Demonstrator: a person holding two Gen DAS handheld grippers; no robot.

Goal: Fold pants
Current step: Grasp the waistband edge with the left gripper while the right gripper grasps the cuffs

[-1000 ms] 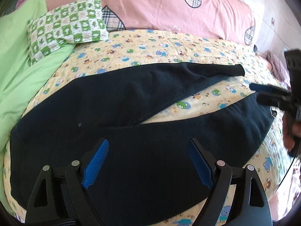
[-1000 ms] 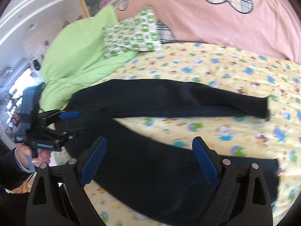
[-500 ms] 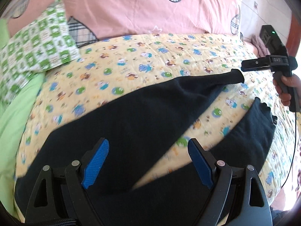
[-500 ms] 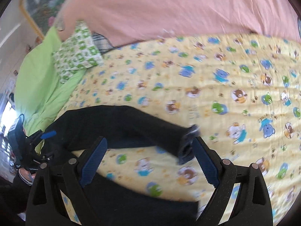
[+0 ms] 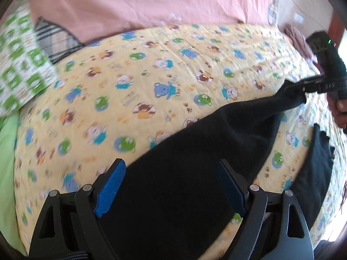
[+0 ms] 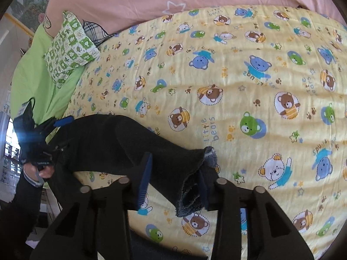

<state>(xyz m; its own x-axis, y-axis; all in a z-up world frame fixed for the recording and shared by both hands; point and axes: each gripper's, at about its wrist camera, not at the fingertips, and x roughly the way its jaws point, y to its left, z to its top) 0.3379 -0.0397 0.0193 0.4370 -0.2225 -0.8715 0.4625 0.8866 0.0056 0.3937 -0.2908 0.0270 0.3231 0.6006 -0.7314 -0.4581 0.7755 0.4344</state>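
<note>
Dark pants (image 5: 195, 151) lie spread on the yellow bear-print quilt (image 5: 151, 75), their two legs fanned apart. My left gripper (image 5: 171, 166) hovers open over the wide upper part of the pants, with nothing pinched. The far leg (image 6: 108, 143) runs to its cuff (image 6: 195, 173), which sits bunched between the pads of my right gripper (image 6: 175, 169). Those jaws are closing and both pads touch the cloth. The left wrist view shows the right gripper (image 5: 297, 88) at that cuff's tip, and the near leg (image 5: 316, 169) lying free. The left gripper (image 6: 54, 127) appears at the pants' other end.
A pink quilt (image 5: 151, 4) is heaped along the far side of the bed. A green-and-white checked pillow (image 6: 69, 49) rests on a light green blanket (image 6: 32, 75) at the left. A hand (image 6: 41, 171) in a dark sleeve holds the left gripper.
My right gripper swung from the near leg over to the far leg's cuff, and its jaws narrowed around it. The left gripper slid across the pants, still open.
</note>
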